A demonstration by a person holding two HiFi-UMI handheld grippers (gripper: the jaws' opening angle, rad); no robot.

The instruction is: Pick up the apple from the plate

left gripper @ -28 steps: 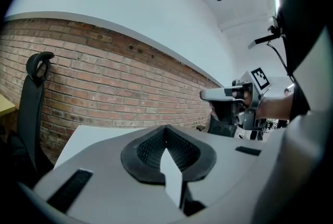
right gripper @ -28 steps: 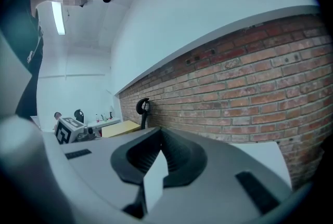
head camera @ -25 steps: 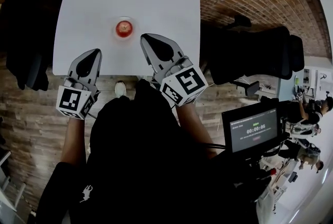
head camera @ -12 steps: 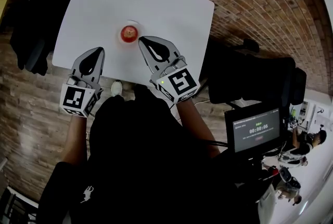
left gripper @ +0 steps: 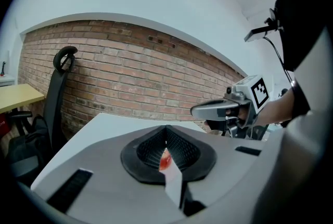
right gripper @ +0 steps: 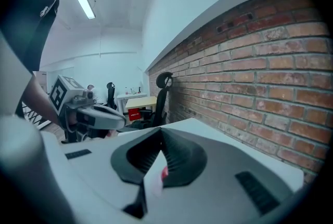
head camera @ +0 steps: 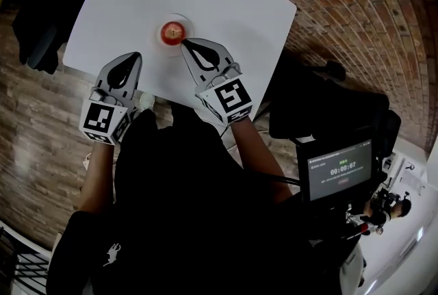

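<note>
The apple (head camera: 172, 31) sits on the plate (head camera: 187, 22) on the white surface (head camera: 226, 6), not picked up yet; the right claw (head camera: 186, 44), just beside the plate, and the left claw (head camera: 134, 56), a little further from the plate, are both closed tight and hold nothing.

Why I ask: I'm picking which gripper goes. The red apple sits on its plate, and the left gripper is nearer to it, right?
No: the red apple sits on its plate, but the right gripper is nearer to it, tips close beside the plate; the left gripper is farther. The head view shows it.
</note>
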